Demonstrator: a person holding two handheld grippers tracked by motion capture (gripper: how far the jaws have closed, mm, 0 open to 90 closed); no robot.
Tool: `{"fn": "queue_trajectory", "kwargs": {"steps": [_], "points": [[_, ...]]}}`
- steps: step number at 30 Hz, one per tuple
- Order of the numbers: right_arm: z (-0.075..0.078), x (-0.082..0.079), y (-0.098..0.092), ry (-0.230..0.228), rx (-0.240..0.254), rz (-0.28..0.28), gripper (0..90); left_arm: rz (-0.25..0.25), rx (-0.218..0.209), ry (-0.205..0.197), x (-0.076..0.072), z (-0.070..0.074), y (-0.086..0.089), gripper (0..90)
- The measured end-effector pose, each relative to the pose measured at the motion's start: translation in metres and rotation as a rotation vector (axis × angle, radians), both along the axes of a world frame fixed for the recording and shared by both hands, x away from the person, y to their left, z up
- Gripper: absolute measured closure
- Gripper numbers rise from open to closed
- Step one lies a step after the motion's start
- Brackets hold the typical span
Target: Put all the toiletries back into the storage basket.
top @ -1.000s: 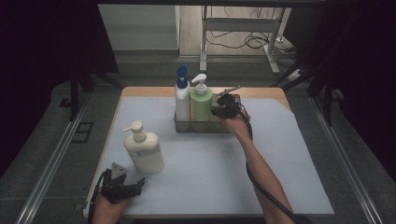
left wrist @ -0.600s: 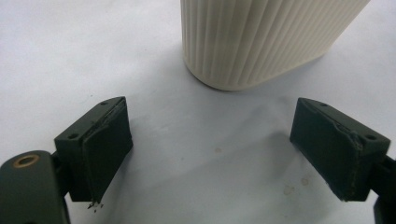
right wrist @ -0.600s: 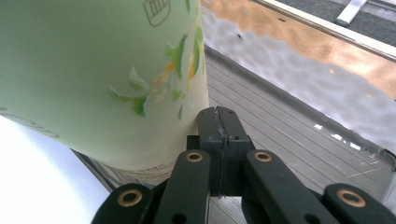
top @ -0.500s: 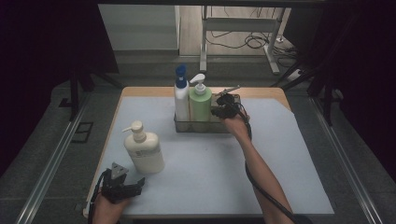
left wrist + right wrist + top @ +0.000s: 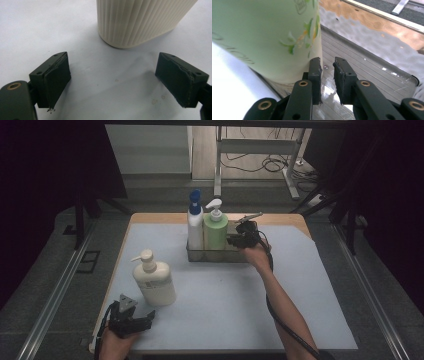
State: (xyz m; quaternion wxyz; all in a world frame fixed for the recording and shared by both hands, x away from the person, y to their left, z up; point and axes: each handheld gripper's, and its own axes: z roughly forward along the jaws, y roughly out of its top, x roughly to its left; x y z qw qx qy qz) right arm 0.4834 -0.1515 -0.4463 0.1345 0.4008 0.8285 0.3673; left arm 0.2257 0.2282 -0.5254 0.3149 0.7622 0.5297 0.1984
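Now, right gripper up at the far tray, jaws just opening a crack, nothing between them, one jaw right beside the green bottle. Green bottle standing in the tray, just right of the white bottle with the blue cap. Left gripper near the front-left edge, spread wide and empty, close to the cream pump bottle on the mat.

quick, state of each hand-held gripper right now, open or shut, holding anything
Left hand-held gripper: open wide, holding nothing; the cream bottle stands ahead of it.
Right hand-held gripper: jaws just opened slightly, a narrow gap, nothing between them, beside the green bottle.
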Motion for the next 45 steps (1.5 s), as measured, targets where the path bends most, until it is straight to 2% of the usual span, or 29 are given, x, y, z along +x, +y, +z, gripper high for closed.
{"fn": "queue_trajectory", "kwargs": {"steps": [7, 15, 23, 33, 45], "points": [[0.007, -0.008, -0.004, -0.024, -0.031, 0.004, 63.6, -0.002, 0.003, 0.003, 0.0, 0.0, 0.0, 12.3], [0.014, -0.014, -0.015, -0.036, -0.007, 0.004, 49.8, -0.002, 0.004, 0.006, 0.001, 0.001, 0.0, 12.2], [0.019, -0.026, -0.018, -0.044, 0.008, 0.049, 35.8, -0.001, 0.006, 0.01, 0.001, 0.001, 0.0, 12.1], [0.032, -0.045, -0.018, -0.063, -0.005, 0.093, 24.7, 0.003, 0.005, 0.011, 0.001, 0.001, -0.001, 12.1], [0.037, -0.066, -0.017, -0.078, -0.028, 0.135, 15.3, -0.002, 0.007, 0.014, 0.001, 0.002, 0.0, 12.5]]}}
